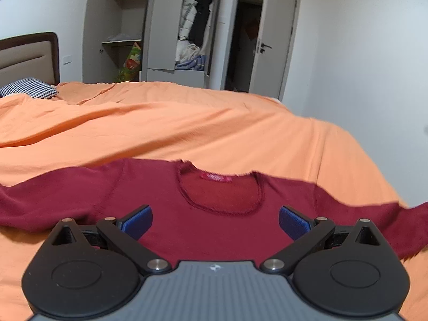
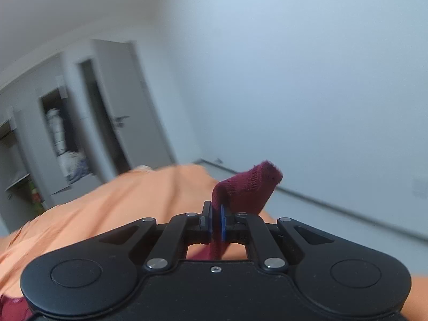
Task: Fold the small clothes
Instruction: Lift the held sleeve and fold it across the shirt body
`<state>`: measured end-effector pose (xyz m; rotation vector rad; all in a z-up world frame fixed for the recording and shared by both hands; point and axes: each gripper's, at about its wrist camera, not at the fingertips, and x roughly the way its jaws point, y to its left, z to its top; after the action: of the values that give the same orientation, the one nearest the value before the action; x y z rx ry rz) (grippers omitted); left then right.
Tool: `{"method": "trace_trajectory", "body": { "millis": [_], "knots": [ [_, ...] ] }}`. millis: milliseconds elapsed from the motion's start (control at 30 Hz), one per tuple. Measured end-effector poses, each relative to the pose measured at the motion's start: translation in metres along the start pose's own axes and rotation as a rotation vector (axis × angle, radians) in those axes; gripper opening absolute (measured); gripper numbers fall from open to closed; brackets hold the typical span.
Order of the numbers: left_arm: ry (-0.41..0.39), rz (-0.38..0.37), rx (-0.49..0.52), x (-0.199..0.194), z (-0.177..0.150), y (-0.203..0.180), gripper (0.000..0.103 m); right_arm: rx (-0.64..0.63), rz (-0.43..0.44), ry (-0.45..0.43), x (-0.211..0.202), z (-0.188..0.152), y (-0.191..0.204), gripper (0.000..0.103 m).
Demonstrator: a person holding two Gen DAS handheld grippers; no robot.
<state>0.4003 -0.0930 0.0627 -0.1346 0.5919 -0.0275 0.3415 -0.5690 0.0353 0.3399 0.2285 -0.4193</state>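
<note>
Maroon knit is filling the lower half of our left wrist view: the small sweater (image 1: 219, 227) is lying spread out, front up, on the orange bedcover (image 1: 187, 128), with its neckline and red label (image 1: 215, 178) facing away from us and both sleeves stretching out to either side. We are holding the left gripper (image 1: 215, 223) just above the chest of the sweater with its jaws spread wide, the blue pads (image 1: 139, 222) well apart and gripping nothing. In our other hand, the right gripper (image 2: 216, 220) is pinching a fold of the same maroon fabric, a hemmed sleeve cuff (image 2: 251, 184), which is sticking up beyond the nearly closed fingers while more cloth is trailing down beneath them. Beyond the bed we are seeing a grey wardrobe (image 1: 160, 26) standing with its doors open, a checked pillow (image 1: 29, 88) lying by the headboard (image 1: 29, 56), and a plain white wall (image 2: 307, 80).
</note>
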Motion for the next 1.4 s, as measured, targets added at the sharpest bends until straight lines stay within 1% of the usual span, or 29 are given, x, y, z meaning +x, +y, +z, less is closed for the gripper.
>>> {"method": "trace_trajectory", "body": {
  "millis": [133,200,300,400,533,667,800,900,933,1033,1100,1167,1200,1233,1267,1300,1367,1400],
  "knots": [
    [-0.04,-0.004,-0.041,-0.021,0.017,0.025,0.103,-0.112,0.122,-0.057,-0.019,0.01,0.059,0.005],
    [-0.065,0.004,-0.058,-0.034,0.025,0.039,0.103,-0.167,0.196,-0.078,-0.028,0.011,0.093,0.005],
    [-0.102,0.023,-0.073,-0.052,0.035,0.06,0.103,-0.227,0.308,-0.091,-0.043,0.009,0.141,0.006],
    [-0.129,0.061,-0.084,-0.066,0.041,0.083,0.103,-0.279,0.42,-0.084,-0.057,-0.004,0.192,0.005],
    [-0.149,0.118,-0.114,-0.075,0.043,0.116,0.103,-0.324,0.557,-0.036,-0.07,-0.035,0.251,0.005],
    [-0.146,0.145,-0.157,-0.072,0.039,0.146,0.103,-0.368,0.639,0.056,-0.082,-0.078,0.302,0.005],
    [-0.12,0.155,-0.177,-0.061,0.029,0.165,0.103,-0.466,0.689,0.132,-0.097,-0.127,0.347,0.005],
    [-0.105,0.155,-0.177,-0.057,0.019,0.173,0.103,-0.551,0.723,0.181,-0.111,-0.162,0.369,0.005],
    [-0.1,0.152,-0.175,-0.057,0.013,0.172,0.103,-0.576,0.735,0.193,-0.115,-0.172,0.376,0.005],
    [-0.084,0.138,-0.176,-0.048,0.008,0.172,0.103,-0.62,0.763,0.225,-0.13,-0.194,0.395,0.005],
    [-0.074,0.129,-0.176,-0.043,0.003,0.171,0.103,-0.65,0.778,0.235,-0.142,-0.206,0.4,0.006],
    [-0.066,0.116,-0.179,-0.039,0.0,0.167,0.103,-0.679,0.786,0.246,-0.147,-0.212,0.401,0.013],
    [-0.06,0.11,-0.18,-0.037,-0.003,0.166,0.103,-0.686,0.795,0.257,-0.144,-0.213,0.399,0.022],
    [-0.054,0.106,-0.18,-0.034,-0.004,0.164,0.103,-0.687,0.81,0.271,-0.144,-0.213,0.395,0.035],
    [-0.049,0.102,-0.179,-0.032,-0.005,0.161,0.103,-0.689,0.82,0.278,-0.145,-0.213,0.392,0.042],
    [-0.046,0.098,-0.176,-0.029,-0.007,0.16,0.103,-0.692,0.827,0.28,-0.149,-0.211,0.382,0.054],
    [-0.037,0.097,-0.168,-0.024,-0.01,0.154,0.103,-0.693,0.825,0.29,-0.154,-0.209,0.368,0.066],
    [-0.033,0.095,-0.165,-0.021,-0.011,0.151,0.103,-0.682,0.825,0.295,-0.156,-0.206,0.36,0.069]
  ]
}}
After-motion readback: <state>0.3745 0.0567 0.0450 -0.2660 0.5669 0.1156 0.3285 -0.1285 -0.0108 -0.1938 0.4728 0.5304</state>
